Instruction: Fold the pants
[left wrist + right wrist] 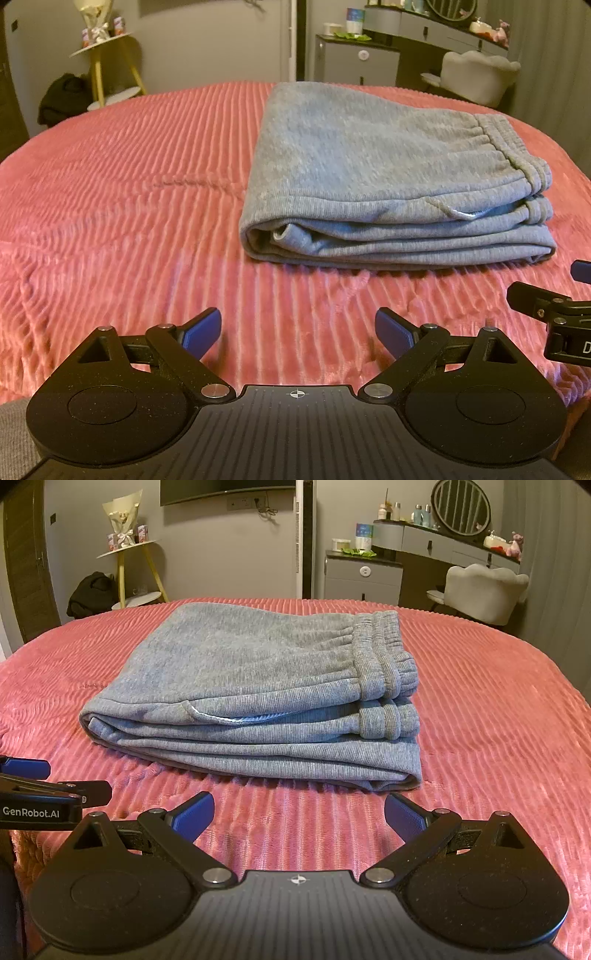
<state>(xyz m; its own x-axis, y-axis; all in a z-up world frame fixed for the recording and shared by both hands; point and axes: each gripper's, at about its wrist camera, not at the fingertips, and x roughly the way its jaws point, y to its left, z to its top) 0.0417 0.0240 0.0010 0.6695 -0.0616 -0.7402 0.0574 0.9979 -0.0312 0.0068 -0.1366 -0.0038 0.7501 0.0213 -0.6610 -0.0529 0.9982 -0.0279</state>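
Note:
Grey sweatpants (373, 173) lie folded in a flat stack on the pink ribbed bedspread (129, 192), waistband to the right. In the right wrist view the pants (258, 686) sit straight ahead. My left gripper (297, 330) is open and empty, above the bedspread in front of the stack and a little left of it. My right gripper (299, 816) is open and empty, just short of the stack's near edge. Each gripper shows at the side of the other's view: the right one (554, 310) and the left one (44, 794).
The bedspread (498, 720) covers the whole bed. Beyond the far edge stand a yellow-legged side table (129, 554), a dark bag on the floor (90, 592), a grey drawer unit (364, 574), a vanity with a round mirror (461, 507) and a pale chair (484, 590).

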